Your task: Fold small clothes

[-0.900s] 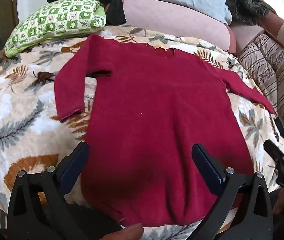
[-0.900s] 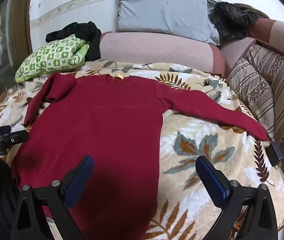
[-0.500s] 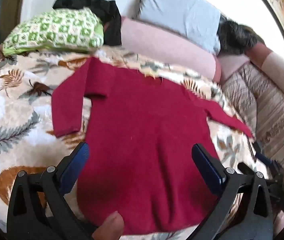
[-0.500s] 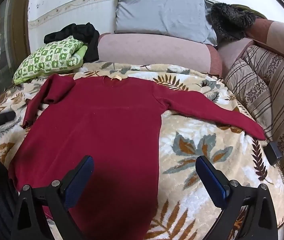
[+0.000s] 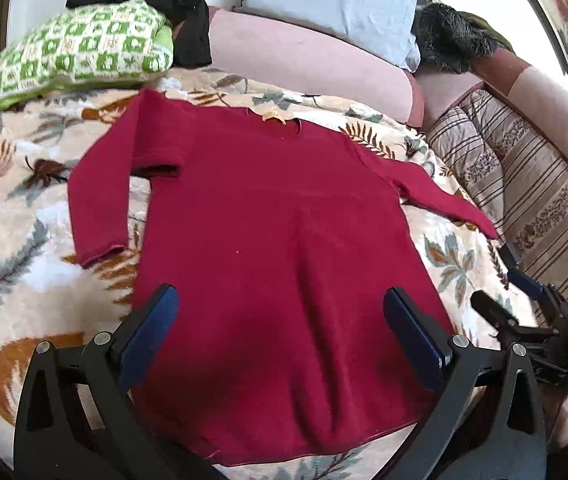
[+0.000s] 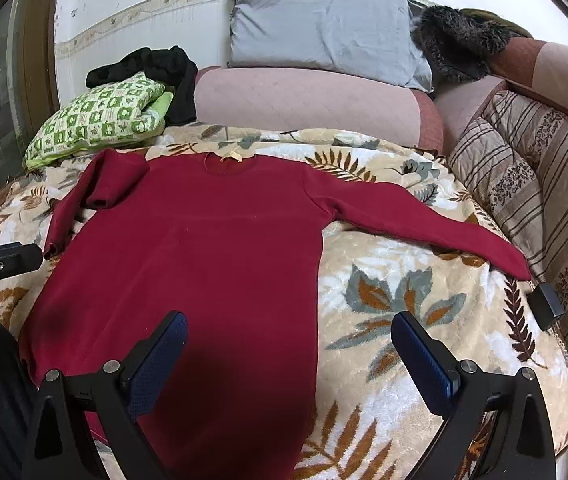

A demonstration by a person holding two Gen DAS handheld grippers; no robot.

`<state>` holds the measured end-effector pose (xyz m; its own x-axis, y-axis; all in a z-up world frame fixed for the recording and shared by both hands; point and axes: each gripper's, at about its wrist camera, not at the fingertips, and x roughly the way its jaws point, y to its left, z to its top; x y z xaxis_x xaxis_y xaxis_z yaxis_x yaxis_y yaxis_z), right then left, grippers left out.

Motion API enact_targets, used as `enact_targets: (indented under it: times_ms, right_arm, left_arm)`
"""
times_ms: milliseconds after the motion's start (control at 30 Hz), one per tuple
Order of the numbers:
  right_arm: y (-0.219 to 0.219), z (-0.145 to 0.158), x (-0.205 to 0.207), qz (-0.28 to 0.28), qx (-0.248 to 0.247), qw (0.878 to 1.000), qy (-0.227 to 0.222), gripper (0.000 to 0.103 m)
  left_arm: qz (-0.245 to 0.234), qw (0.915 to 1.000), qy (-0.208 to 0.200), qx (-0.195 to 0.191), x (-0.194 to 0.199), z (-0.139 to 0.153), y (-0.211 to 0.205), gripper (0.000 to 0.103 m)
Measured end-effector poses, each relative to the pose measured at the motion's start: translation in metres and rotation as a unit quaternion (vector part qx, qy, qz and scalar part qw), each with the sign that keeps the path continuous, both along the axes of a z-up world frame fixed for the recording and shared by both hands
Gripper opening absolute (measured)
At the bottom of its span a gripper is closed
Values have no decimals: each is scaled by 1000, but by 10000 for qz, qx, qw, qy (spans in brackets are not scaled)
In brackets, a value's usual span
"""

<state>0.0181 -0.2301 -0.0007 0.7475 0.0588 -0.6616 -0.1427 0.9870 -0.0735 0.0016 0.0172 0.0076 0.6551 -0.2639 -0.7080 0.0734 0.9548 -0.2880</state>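
Lying flat: one red sweater (image 5: 276, 264), two pillows.

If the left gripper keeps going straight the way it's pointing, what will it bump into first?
Most likely the red sweater. The left gripper is open, tilted downward, with the sweater's lower body lying flat right ahead between its fingers. Nothing else shows in between, though how far off the cloth is can't be judged.

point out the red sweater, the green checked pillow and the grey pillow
red sweater (image 5: 284, 240), left wrist view, chest
green checked pillow (image 6: 100, 120), right wrist view, top face
grey pillow (image 6: 324, 28), right wrist view, centre
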Motion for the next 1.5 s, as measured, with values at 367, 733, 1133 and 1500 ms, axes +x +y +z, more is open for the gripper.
enact_targets:
  times_ms: [367,733,1133,1500]
  right_arm:
    - [2,-3,1,13,-103,9999,26,101]
    - [3,-3,2,-5,-110,9999,28,101]
    - [4,-1,6,27,-6,10000,-10,101]
    - [5,-5,10,-33,-49,10000,-15,101]
  left_arm:
    - [474,9980,393,-154,9,-8,14,102]
    - [458,9982,382,-108,4,-2,12,102]
    - [352,9975,592,166,6,-8,1,102]
    - [250,9954,709,591,9,-18,-12,102]
